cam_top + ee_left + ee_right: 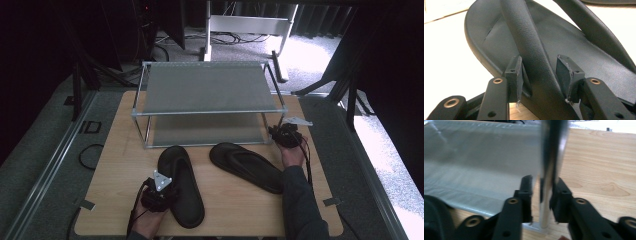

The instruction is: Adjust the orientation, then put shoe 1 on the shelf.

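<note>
Dark curtains and a grey carpeted floor are surrounding the wooden counter [115, 165] at which we are working. We are bracing the two-tier shoe rack [207, 90], standing along the far edge, with the right gripper [280, 131]: its jaws are clenching the rack's near right post [548, 177], probably to stop the frame sliding. We are setting the left gripper [167, 187] astride the strap [529, 45] of the left sandal [181, 185], near the front edge; the jaws are flanking the strap without visibly pressing it. A second sandal [247, 166] is lying beside it, towards the right edge.
</note>
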Motion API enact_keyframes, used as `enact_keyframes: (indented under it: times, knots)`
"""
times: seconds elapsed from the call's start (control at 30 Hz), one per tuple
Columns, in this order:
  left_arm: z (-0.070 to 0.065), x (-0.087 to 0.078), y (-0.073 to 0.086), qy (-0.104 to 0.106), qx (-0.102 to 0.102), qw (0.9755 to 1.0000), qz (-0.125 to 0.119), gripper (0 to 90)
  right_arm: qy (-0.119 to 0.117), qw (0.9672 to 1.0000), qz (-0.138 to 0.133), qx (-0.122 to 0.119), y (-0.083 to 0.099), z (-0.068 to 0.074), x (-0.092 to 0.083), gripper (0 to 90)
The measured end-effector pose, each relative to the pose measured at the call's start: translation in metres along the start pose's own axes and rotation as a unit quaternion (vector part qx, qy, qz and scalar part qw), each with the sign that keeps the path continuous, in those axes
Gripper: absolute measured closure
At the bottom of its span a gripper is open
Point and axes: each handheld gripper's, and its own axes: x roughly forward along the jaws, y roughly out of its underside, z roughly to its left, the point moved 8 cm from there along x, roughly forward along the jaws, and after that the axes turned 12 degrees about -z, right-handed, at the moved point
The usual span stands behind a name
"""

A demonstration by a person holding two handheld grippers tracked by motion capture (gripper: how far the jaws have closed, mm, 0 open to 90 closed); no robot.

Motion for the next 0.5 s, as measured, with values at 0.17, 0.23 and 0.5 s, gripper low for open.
enact_keyframes:
  times: [0.17,0.23,0.5]
  knots:
    - [0.003,-0.001,0.0,0.001,0.008,1.0,0.001,60.1,0.001,1.0,0.004,-0.004,0.002,-0.001,-0.004,79.8]
    - [0.004,-0.001,0.0,0.002,0.008,1.0,0.001,60.4,0.0,0.9997,0.01,-0.023,0.003,0.001,-0.01,80.6]
    - [0.011,0.001,-0.001,0.007,0.008,0.9999,-0.003,66.7,-0.013,0.9993,0.008,-0.036,0.01,0.005,-0.025,80.9]
